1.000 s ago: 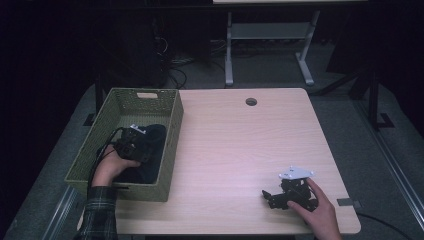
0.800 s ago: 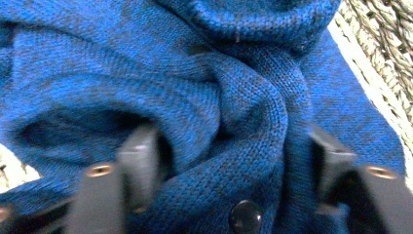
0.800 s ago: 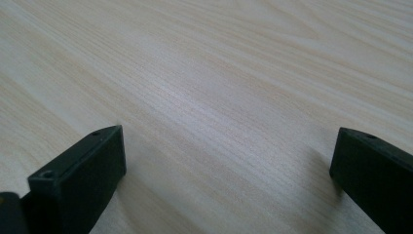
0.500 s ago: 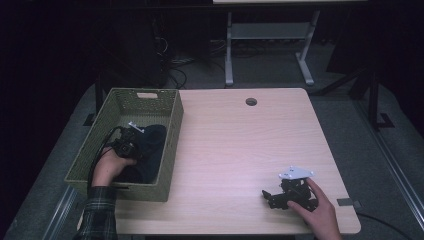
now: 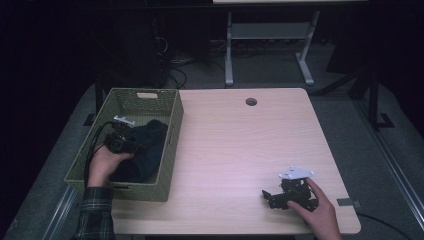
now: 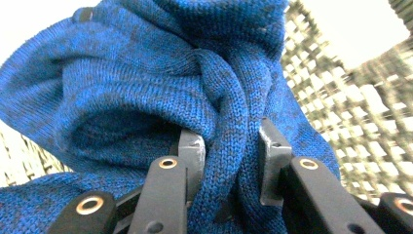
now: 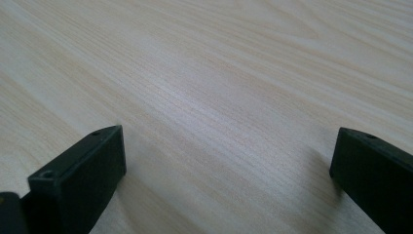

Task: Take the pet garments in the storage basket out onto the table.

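1. The left gripper (image 5: 121, 141) sits inside the green woven basket (image 5: 171, 145), at about nine o'clock on the table (image 5: 240, 150). Compared with a second ago, it has barely shifted; the hand looks settled over the cloth rather than travelling.
2. In the left gripper view its jaws are pinching a twisted fold of the blue knitted garment (image 6: 146, 87), the ridge of knit pressed between the two pads. I judge the grasp is just made and the lift out of the basket comes next.
3. The garment (image 5: 145, 150) lies bunched in the near half of the basket, against the wall on the three o'clock side. In the dim high view it reads almost black, so how much cloth lies beneath the fold is hard to tell.
4. The right gripper (image 5: 280, 196) rests on the bare tabletop at about five o'clock, unmoved over the last second. The right gripper view shows its jaws spread wide with nothing but wood grain between them.
5. Around: a round cable hole (image 5: 251, 102) at twelve o'clock, and a grey metal frame (image 5: 265, 45) on the floor beyond.
6. The basket walls stand in the way: the cloth must rise clear of the rim before moving toward three o'clock, and trailing folds may drag on it.
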A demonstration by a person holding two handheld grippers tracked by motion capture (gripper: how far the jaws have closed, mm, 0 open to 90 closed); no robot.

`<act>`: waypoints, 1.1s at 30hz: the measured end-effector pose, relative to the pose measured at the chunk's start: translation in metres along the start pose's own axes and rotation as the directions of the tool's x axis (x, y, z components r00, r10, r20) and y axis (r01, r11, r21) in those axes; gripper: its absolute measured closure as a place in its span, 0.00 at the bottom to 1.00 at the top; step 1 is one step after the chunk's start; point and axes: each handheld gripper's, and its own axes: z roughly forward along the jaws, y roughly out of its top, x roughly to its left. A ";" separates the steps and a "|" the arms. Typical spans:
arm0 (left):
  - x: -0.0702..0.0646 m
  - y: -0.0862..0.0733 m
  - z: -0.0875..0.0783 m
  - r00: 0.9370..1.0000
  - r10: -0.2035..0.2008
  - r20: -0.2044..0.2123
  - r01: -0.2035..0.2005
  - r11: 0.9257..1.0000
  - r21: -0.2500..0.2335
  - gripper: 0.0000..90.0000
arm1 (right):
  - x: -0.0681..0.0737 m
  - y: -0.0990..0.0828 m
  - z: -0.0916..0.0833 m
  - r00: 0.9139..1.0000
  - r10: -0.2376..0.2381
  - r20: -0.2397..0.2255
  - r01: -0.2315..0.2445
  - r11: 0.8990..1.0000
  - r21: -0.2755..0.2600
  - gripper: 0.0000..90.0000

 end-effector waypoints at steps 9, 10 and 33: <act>-0.006 0.005 -0.024 0.999 -0.008 0.037 0.013 0.988 -0.156 0.78 | 0.000 0.000 0.000 1.000 0.001 0.000 -0.001 1.000 0.000 0.00; -0.006 0.005 -0.026 0.999 -0.005 0.038 0.011 0.986 -0.164 0.78 | 0.000 0.000 0.000 1.000 -0.001 0.000 0.001 1.000 0.000 0.00; -0.005 0.001 -0.071 0.989 -0.027 0.142 0.087 0.895 -0.437 0.78 | 0.000 0.000 0.000 1.000 0.000 0.000 0.000 1.000 0.000 0.00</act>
